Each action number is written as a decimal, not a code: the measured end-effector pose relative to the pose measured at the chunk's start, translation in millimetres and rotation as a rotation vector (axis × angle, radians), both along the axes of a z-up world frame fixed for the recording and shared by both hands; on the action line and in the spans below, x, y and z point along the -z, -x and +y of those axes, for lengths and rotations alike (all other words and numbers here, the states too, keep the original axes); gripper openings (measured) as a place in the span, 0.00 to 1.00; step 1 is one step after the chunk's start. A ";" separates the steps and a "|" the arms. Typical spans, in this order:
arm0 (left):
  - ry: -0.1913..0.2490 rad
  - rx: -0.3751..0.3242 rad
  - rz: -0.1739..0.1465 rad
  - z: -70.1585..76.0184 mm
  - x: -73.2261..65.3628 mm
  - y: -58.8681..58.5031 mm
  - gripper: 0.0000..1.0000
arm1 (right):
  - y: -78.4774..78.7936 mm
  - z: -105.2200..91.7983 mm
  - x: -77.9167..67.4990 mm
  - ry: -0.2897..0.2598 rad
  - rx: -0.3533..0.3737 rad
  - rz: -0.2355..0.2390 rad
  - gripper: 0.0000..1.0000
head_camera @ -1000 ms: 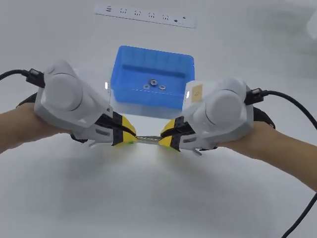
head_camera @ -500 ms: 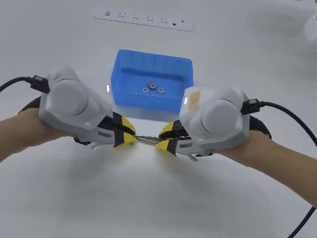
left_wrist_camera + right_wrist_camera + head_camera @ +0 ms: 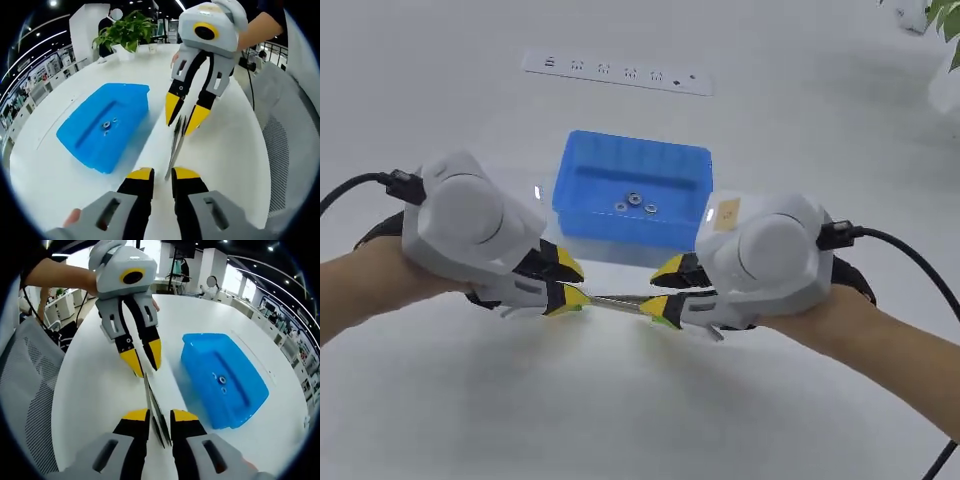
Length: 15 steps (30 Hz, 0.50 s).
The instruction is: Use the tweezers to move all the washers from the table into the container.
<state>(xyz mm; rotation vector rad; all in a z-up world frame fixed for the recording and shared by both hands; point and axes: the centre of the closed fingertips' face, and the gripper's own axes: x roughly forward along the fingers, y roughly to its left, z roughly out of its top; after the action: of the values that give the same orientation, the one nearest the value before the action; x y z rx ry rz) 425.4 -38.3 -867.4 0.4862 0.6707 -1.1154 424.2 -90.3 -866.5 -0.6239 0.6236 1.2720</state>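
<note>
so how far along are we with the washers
Done: three washers lie in the blue container. In hand: the tweezers run between the left gripper and the right gripper, one end between each one's jaws; whether either is clamped I cannot tell. Left: I cannot tell whether more washers wait on the table; if so, they go in next.

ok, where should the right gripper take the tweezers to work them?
Probably grip the tweezers across both arms near mid-length, where they stand apart, one finger on each outer face. Come lengthwise from the wider end, at the right gripper; the narrow end sits by the left gripper.
</note>
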 end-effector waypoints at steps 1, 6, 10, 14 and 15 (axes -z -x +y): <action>0.007 -0.011 0.003 1.8 -2.5 0.9 0.20 | 2.3 -1.3 -3.6 -0.026 0.021 0.008 0.18; 0.087 -0.067 0.097 9.3 -10.8 22.4 0.27 | 16.2 -2.3 -29.7 -0.222 0.116 0.090 0.26; 0.185 -0.078 0.138 0.2 -27.2 45.5 0.34 | 33.5 -12.7 -43.4 -0.294 0.130 0.104 0.35; 0.217 -0.037 0.158 -8.4 -39.7 73.8 0.47 | 53.0 -22.2 -55.1 -0.354 0.139 0.121 0.47; 0.224 -0.035 0.157 -9.2 -43.2 78.3 0.52 | 56.4 -24.1 -59.1 -0.371 0.143 0.123 0.50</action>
<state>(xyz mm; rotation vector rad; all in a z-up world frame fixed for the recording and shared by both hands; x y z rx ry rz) 347.1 -47.6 -824.3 0.1961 0.6780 -1.1876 367.8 -114.4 -807.5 -0.1925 0.5056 1.2558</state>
